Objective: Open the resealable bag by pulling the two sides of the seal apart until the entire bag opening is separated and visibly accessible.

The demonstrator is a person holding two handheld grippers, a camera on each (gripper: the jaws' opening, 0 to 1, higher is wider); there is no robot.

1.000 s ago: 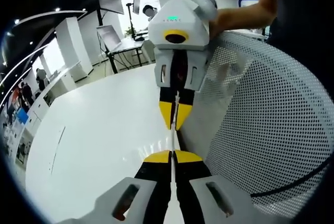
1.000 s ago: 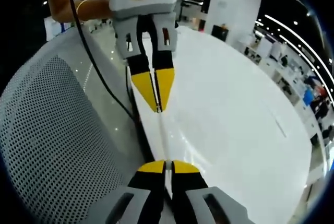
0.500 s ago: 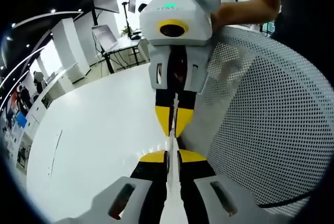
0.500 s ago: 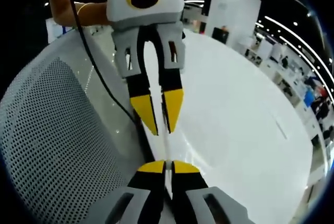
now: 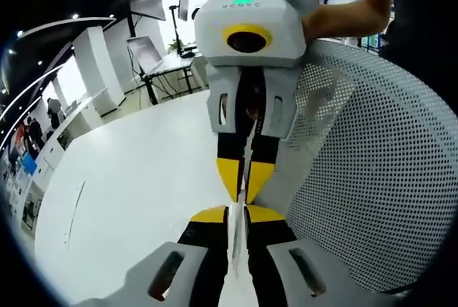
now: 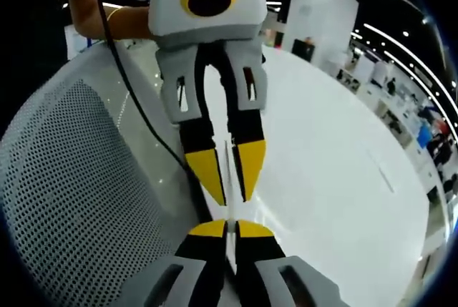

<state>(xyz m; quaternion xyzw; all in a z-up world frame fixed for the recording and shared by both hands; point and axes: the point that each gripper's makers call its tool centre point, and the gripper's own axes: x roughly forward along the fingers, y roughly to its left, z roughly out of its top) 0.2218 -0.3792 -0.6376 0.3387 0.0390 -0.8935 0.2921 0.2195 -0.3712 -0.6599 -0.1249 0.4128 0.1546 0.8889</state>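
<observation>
Left jaws: the left gripper has its two yellow tips pressed together on the thin see-through edge of the bag. They are grasping it.
Right jaws: the right gripper also has its yellow tips pinched tight on a thin clear strip of the bag.
Left gripper in the right gripper view: the left gripper comes down from the top and points at the camera. Its tips look a little apart here, with the clear bag edge running between them.
Right gripper in the left gripper view: the right gripper comes down from the top. Its yellow tips are almost touching the left gripper's tips, with the bag edge between them.
Bag: it is very thin and clear, so it is hard to see. It is held edge-on between the two grippers, above the surface. I cannot tell if the seal is open.
Surface: a big, shiny white surface lies under the grippers.
Chair: a white mesh chair back full of little holes is just beside the grippers.
Cable: a black cable hangs in front of the mesh.
Person: a bare arm reaches to the right gripper.
</observation>
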